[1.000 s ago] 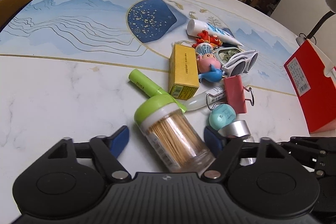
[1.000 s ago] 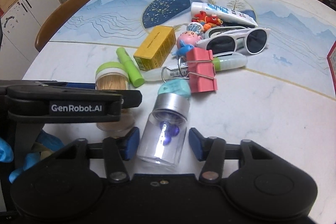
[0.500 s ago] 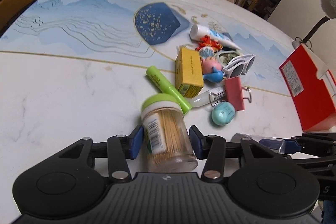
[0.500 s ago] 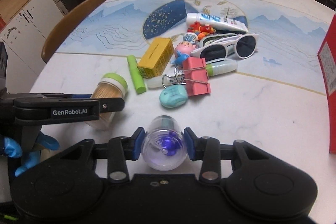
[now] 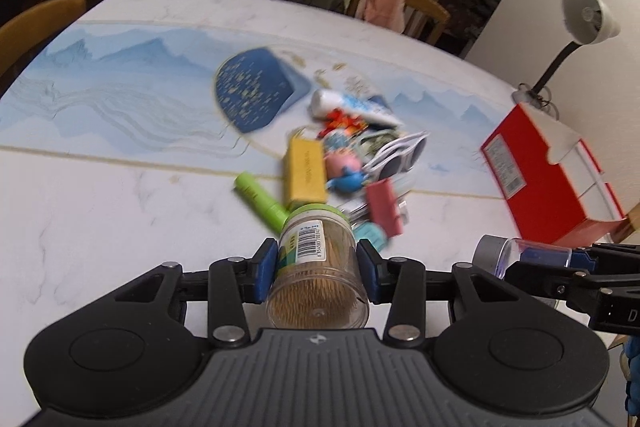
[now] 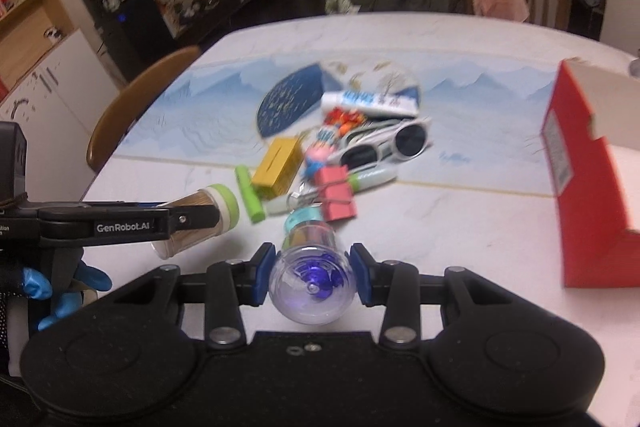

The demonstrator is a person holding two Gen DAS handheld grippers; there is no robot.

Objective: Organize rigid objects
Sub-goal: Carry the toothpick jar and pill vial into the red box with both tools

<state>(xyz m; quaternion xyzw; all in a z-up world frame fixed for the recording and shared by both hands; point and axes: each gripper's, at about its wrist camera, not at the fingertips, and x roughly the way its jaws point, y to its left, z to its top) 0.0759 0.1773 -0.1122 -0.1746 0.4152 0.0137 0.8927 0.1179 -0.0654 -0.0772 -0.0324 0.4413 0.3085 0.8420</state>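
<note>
A clear toothpick jar with a green lid hangs above the marble table, gripped between the blue pads of my left gripper, whose jaws are still closing on it. My right gripper is shut on a small clear jar with a silver lid and a purple thing inside, also lifted off the table. In the right wrist view the toothpick jar shows at the left, tilted lid-forward. The clear jar appears at the right of the left wrist view.
A pile stays mid-table: yellow box, green highlighter, pink binder clip, white sunglasses, white tube, small toys. An open red box stands at the right. A lamp and chairs ring the table.
Both grippers closed on their jars, which lay on the table, and lifted them. The table and pile now look farther away in both views.
</note>
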